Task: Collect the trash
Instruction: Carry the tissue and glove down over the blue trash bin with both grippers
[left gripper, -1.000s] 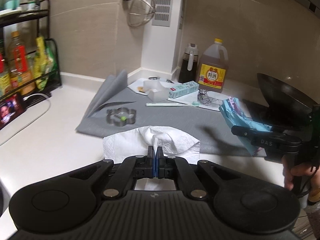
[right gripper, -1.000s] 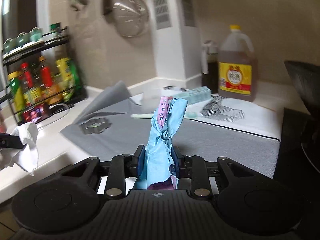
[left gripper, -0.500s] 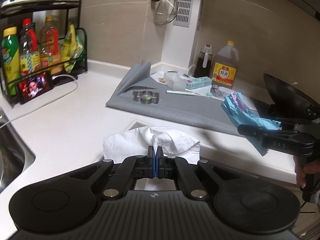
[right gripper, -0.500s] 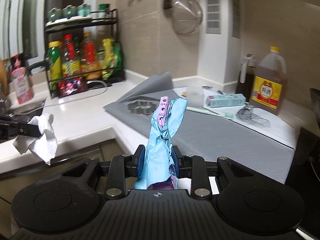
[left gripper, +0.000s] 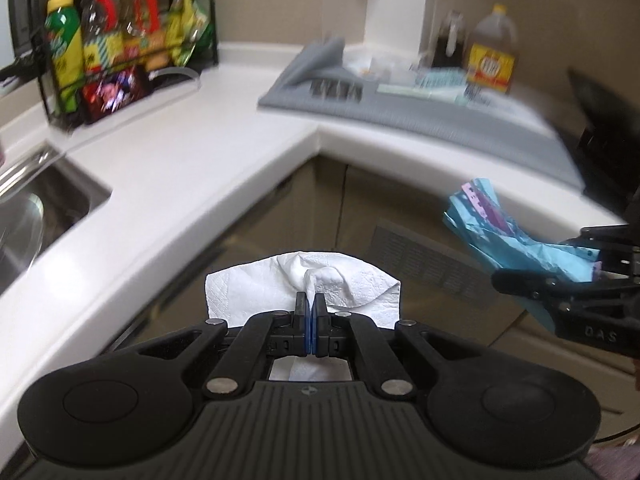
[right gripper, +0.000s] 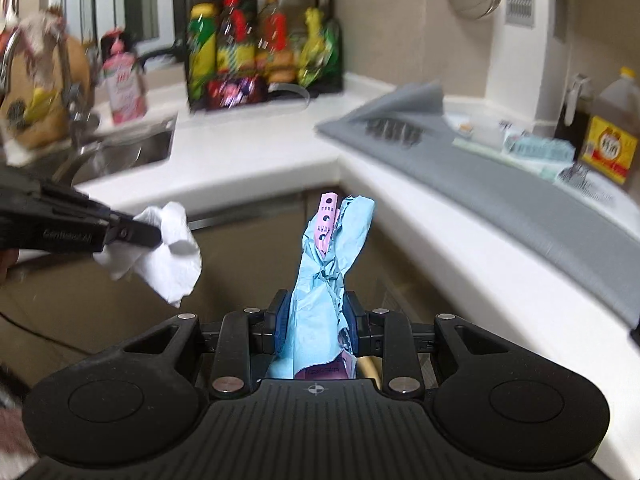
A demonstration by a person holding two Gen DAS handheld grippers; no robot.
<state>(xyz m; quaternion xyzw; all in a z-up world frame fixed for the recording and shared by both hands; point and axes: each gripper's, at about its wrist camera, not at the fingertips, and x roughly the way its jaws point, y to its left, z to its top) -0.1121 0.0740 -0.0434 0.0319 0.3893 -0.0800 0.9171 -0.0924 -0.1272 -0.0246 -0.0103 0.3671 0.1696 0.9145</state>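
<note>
My left gripper [left gripper: 310,304] is shut on a crumpled white paper tissue [left gripper: 304,280], held in the air off the front of the white L-shaped counter [left gripper: 180,152]. It also shows in the right wrist view [right gripper: 132,234] with the tissue [right gripper: 164,252] hanging from it. My right gripper [right gripper: 315,312] is shut on a crumpled light blue wrapper with a pink strip [right gripper: 332,264]. In the left wrist view that gripper [left gripper: 560,284] and the wrapper [left gripper: 516,240] are at the right, level with my left one.
A grey mat [left gripper: 440,120] on the counter holds a metal cutter [left gripper: 336,90], a teal box [right gripper: 540,148] and a toothbrush. An oil jug [left gripper: 491,60] stands behind. A bottle rack [left gripper: 120,40] and sink [left gripper: 36,208] are at the left. Cabinet doors [left gripper: 380,208] are below.
Both grippers have pulled back and down from the counter, each keeping its piece of trash. The counter edge and the cabinet fronts below now show.
</note>
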